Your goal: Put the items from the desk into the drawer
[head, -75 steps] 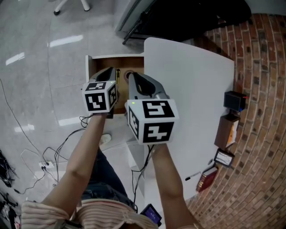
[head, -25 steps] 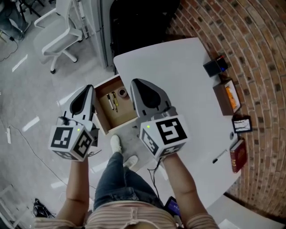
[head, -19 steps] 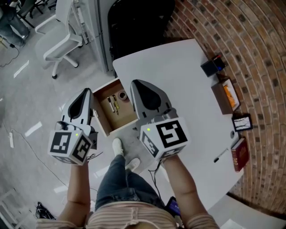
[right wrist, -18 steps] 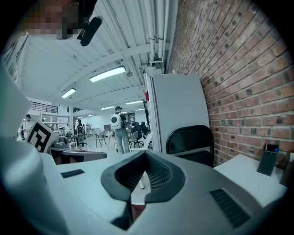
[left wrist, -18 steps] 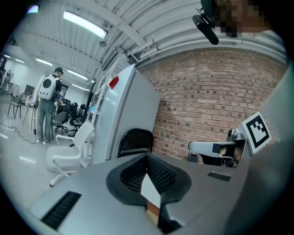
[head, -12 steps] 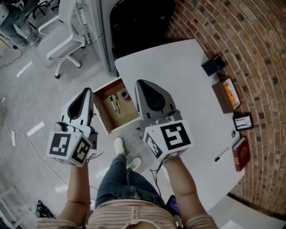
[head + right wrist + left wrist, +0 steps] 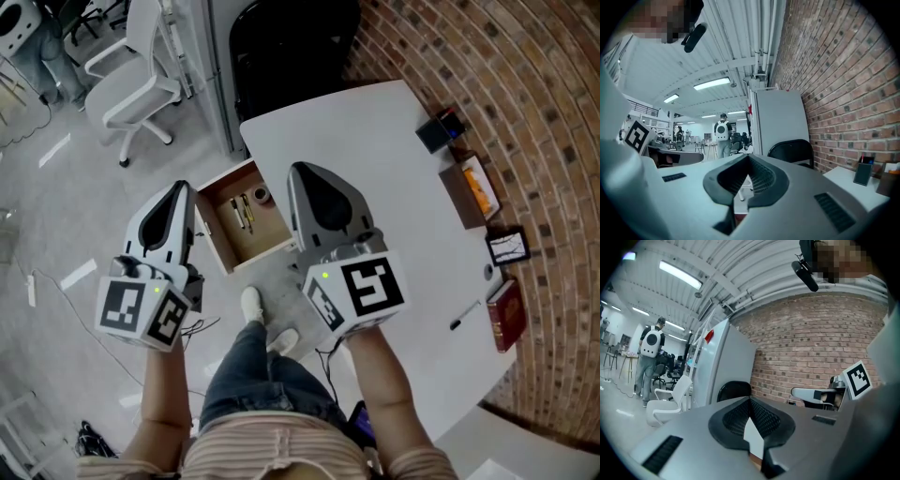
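Observation:
The wooden drawer [image 7: 270,247] stands pulled out at the white desk's [image 7: 375,159] left edge, holding two pens [image 7: 241,212] and a small tape roll [image 7: 262,195]. My left gripper [image 7: 180,189] hangs left of the drawer over the floor, shut and empty. My right gripper [image 7: 306,172] hovers over the desk's near-left edge beside the drawer, also shut with nothing in it. Both gripper views look out level across the room, with the left gripper [image 7: 751,401] and the right gripper [image 7: 748,158] closed. On the desk's far right lie a pen [image 7: 466,314] and a red book [image 7: 507,315].
Along the brick wall sit a black box [image 7: 436,131], a brown box with an orange face [image 7: 469,186] and a small framed picture [image 7: 509,247]. A black chair [image 7: 291,47] stands behind the desk, a white office chair [image 7: 131,80] to the left. Cables lie on the floor.
Three seconds ago both grippers were right over the drawer; they have since drawn back and apart. Over the last second they have barely moved.

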The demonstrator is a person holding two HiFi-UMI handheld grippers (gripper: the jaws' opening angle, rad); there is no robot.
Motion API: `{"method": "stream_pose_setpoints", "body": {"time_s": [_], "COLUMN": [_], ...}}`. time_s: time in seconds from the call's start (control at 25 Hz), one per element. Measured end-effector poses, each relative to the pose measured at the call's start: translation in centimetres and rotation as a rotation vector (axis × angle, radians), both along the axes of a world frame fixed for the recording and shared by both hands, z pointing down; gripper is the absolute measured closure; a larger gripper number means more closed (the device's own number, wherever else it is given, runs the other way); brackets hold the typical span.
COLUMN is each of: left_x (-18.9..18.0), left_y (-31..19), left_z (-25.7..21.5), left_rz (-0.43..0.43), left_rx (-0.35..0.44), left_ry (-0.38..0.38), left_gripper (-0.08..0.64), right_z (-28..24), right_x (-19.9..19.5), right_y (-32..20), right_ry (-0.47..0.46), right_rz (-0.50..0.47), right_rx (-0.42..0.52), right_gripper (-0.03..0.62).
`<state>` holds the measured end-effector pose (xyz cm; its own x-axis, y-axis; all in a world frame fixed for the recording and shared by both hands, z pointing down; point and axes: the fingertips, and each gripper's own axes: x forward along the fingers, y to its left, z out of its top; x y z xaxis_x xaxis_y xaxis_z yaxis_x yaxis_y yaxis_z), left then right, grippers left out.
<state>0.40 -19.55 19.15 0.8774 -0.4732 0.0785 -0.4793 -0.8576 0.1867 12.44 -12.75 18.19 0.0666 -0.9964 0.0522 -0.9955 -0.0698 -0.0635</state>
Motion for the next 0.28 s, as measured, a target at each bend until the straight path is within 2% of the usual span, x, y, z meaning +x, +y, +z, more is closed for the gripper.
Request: {"method": "stream_pose_setpoints", "body": {"time_s": [0.28], "left_x": [-0.8], "left_y": [1.6], "left_z": [-1.3], "left_rz": [0.003], "left_rx": [0.026], "left_ry": [0.006], "left_gripper": [0.551], "right_z": [-1.4], "right_x": [-0.6], "right_y": [2.0], "right_ry": [0.021], "right_rz": [0.005], "right_rx": [0.022], "right_gripper": [0.575]}}
